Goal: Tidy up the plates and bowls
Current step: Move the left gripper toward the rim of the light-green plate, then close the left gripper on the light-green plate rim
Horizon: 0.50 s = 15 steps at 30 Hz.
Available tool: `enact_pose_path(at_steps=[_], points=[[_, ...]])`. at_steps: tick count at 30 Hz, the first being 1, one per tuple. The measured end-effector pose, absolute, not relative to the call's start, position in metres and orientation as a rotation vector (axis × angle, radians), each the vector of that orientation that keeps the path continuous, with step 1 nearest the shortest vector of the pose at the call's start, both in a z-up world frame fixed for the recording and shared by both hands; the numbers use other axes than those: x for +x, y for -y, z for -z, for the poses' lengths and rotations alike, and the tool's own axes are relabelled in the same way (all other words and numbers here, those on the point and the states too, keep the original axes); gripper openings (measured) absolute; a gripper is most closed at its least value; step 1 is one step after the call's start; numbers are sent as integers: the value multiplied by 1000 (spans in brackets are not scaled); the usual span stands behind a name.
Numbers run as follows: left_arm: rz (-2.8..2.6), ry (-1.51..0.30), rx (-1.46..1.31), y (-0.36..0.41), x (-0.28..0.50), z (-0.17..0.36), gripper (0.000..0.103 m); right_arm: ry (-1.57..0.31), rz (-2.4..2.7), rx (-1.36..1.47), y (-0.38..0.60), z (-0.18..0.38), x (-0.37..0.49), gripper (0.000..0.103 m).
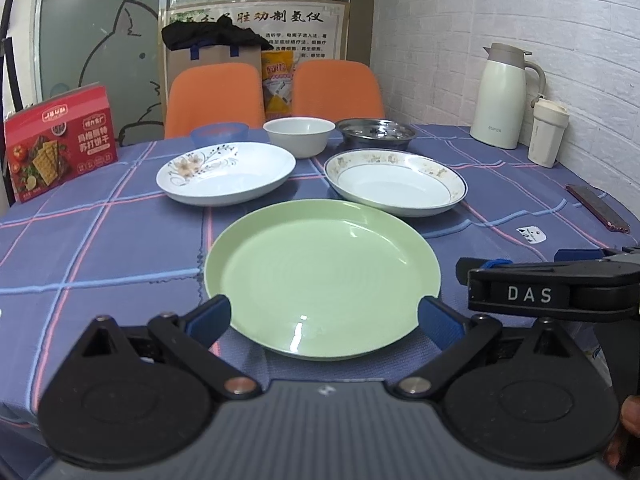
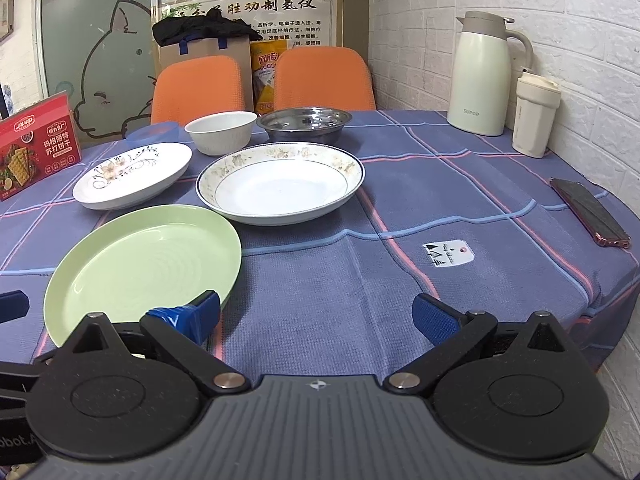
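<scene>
Nothing gripped yet. Left hand-held gripper (image 1: 324,316) spread wide, empty, hovering low at the near rim of the green plate (image 1: 322,278), blue pads flanking that rim on either side. Right hand-held gripper (image 2: 316,318) equally wide, empty, over bare cloth just right of the green plate.

Everything else placed relative to the green plate: flower-sprig white plate (image 1: 226,172) behind and to the left; gold-bordered deep plate (image 1: 396,182) behind and to the right; white bowl (image 1: 300,136), steel bowl (image 1: 376,134) and small blue bowl (image 1: 218,133) further back in a row.

Likely step: picking up the green plate to start a stack. Best done by tilting so one pad slides under the near rim and the other lands on top, pinching the edge rather than spanning the width. Smooth, glossy surface, so a firm bite well in from the lip advisable. Lift level; keep clear of the gold-bordered plate, whose rim sits very near.

Desk (image 2: 360,288) covered in purple checked cloth, slightly rucked, apt to drag. Phone (image 2: 590,212), thermal jug (image 2: 482,76) and tumbler (image 2: 534,116) far right; red cracker box (image 1: 60,140) far left. Two orange chairs beyond, white brick wall on the right.
</scene>
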<state>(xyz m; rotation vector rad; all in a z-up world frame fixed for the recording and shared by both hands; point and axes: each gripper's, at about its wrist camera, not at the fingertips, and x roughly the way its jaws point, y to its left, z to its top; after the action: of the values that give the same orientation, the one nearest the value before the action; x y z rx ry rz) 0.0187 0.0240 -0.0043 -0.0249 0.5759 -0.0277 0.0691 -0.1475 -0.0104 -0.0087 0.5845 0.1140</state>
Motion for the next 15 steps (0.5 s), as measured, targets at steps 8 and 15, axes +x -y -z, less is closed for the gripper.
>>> enact_pose_path(at_steps=[8,15], points=[[-43,-546,-42,-56,24,-16,98,-584,-150,24,146,3,82,90],[-42,-677,-173,-108,66,-12,98,-639,-255,4,126,7,103,90]])
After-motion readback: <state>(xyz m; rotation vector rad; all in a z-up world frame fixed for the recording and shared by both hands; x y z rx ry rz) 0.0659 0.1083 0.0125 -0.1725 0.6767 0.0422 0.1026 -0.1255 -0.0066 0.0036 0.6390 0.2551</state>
